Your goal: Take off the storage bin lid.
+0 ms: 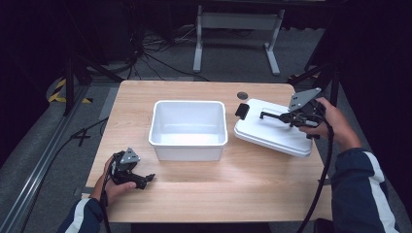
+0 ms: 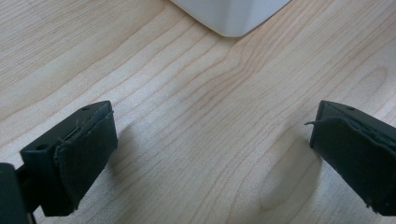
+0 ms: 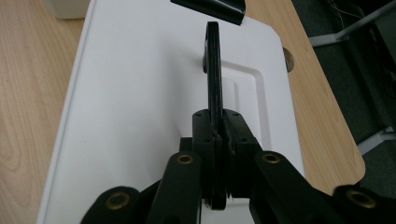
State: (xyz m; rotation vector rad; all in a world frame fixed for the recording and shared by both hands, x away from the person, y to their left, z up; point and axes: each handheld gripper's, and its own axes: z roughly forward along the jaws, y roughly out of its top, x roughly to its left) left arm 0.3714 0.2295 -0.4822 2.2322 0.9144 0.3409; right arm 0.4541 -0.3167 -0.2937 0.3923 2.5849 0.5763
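Judging by its look, the white lid (image 1: 272, 128) just right of the white bin (image 1: 188, 128) is light, stiff, slippery plastic; right gripper (image 3: 215, 140) clamps its black handle (image 3: 214, 74), the natural hold; left gripper (image 2: 210, 154) gapes empty.

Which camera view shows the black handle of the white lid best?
The right gripper view: the black handle runs up the lid, pinched by the right claw. The high view shows it small. The left gripper view shows wood and a tub corner.

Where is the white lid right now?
In the high view, the white lid is on the table's right side, beside the white tub, tilted, with the right claw shut on its black handle.
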